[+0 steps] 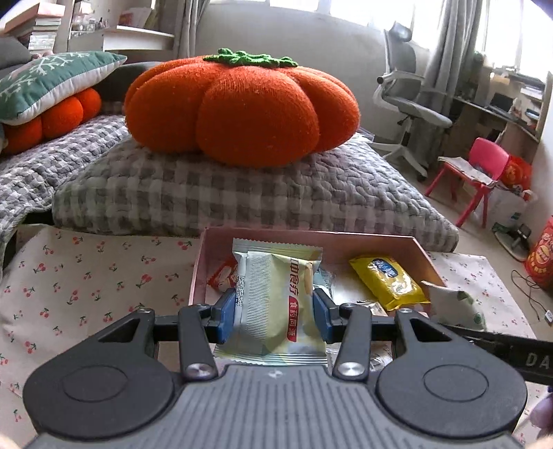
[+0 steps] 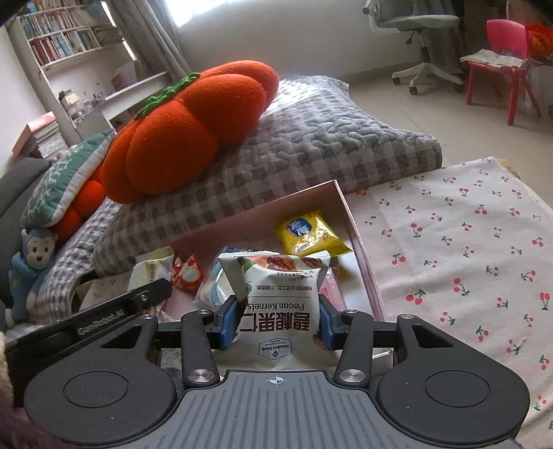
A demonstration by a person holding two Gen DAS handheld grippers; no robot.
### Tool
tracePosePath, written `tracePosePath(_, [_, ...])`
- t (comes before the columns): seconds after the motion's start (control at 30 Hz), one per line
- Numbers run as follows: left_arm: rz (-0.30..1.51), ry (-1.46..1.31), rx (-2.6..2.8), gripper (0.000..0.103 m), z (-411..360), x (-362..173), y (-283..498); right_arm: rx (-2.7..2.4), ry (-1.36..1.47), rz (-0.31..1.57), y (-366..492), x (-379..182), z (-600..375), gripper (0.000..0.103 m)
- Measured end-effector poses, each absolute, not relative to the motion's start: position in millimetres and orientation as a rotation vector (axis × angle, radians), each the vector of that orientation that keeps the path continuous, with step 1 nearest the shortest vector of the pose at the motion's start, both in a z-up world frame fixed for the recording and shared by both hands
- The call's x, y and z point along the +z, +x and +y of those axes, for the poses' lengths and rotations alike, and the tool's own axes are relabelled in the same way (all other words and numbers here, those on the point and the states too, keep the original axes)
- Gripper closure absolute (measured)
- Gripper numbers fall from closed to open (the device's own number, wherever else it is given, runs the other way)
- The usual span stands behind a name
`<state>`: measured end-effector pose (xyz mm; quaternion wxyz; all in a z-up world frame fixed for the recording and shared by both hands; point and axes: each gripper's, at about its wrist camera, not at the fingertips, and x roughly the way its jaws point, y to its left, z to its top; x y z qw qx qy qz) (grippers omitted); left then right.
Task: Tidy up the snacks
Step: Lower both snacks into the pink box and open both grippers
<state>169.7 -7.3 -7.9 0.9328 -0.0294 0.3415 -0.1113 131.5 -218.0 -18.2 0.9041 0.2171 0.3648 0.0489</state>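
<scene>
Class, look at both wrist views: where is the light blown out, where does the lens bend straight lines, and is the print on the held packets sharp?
Left wrist view: window glares white top right; pink box rim bows; pale packet print is readable. Right wrist view: window blown out at top; floor tilts and curves; pecan packet lettering is crisp, and corners darken.

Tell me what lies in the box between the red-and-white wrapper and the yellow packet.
In the right wrist view, a pale blue-and-white packet lies between the red-and-white wrapper and the yellow packet.
</scene>
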Motion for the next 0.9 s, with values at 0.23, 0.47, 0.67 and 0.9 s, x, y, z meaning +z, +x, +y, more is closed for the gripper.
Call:
tracePosePath(0.23, [0.708, -0.070, -0.201, 0.060, -5.5, -20.7, 170.8, 0.079, 0.430, 0.745, 135.7, -22.6, -220.9, 0.058])
tracePosePath(0.47, [0.693, -0.078, -0.223, 0.048, -6.5, -18.5, 168.6, 0.094, 0.429, 0.735, 134.3, -22.2, -220.0, 0.053])
tracePosePath(0.67, [0.715, -0.083, -0.244, 0.026, -10.9, -17.6, 166.1, 0.103, 0.431, 0.735, 132.7, -18.7, -220.2, 0.028])
tracePosePath(0.9, [0.725, -0.058, -0.260, 0.010, -8.7, -7.8, 154.5, 0.120, 0.364, 0.739, 124.2, -8.7, -210.2, 0.018])
